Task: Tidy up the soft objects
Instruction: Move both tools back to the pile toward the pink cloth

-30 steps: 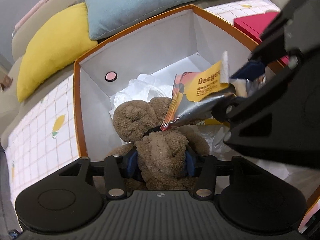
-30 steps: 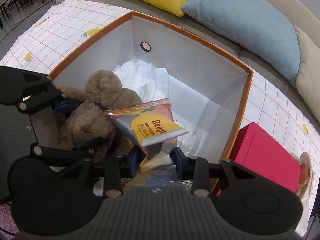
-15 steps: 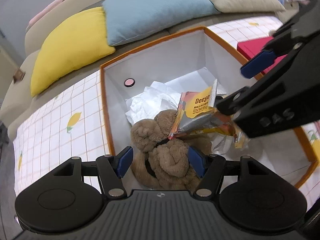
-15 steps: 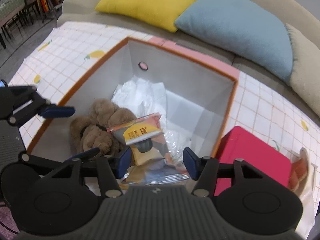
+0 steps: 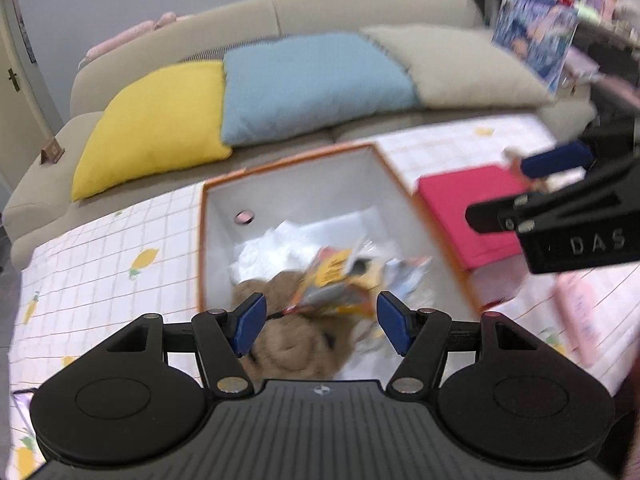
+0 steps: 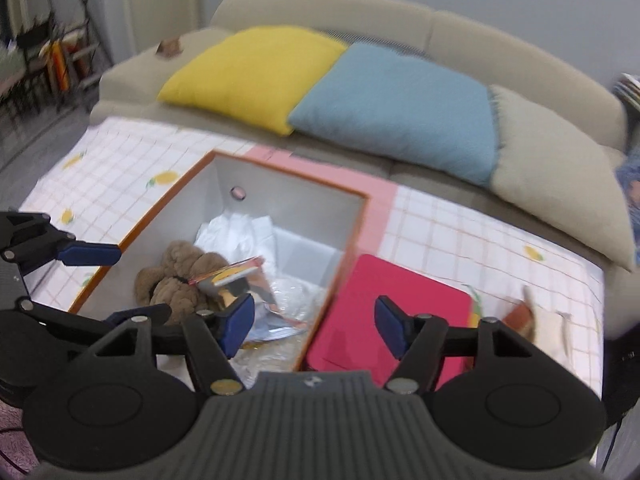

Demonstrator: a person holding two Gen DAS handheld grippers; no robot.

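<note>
A brown teddy bear [image 5: 298, 344] lies in the orange-rimmed white box [image 5: 202, 240], with a yellow and silver snack packet [image 5: 336, 280] resting on it beside white plastic [image 5: 272, 252]. The bear [image 6: 172, 280], packet [image 6: 232, 276] and box [image 6: 280, 170] also show in the right wrist view. My left gripper [image 5: 322, 322] is open and empty above the box's near side. My right gripper [image 6: 314, 326] is open and empty, above the box's right rim and a red box [image 6: 384, 312]. Both views are blurred by motion.
The red box [image 5: 468, 208] stands right of the orange box on a checked lemon-print cloth [image 5: 100, 264]. A sofa behind carries yellow [image 5: 156, 120], blue [image 5: 312, 84] and beige [image 5: 460, 68] cushions. A pink item [image 5: 580, 316] lies at the right.
Both grippers opened, letting go of the bear and the snack packet in the box, then rose and pulled back. The box now looks smaller and farther away.
</note>
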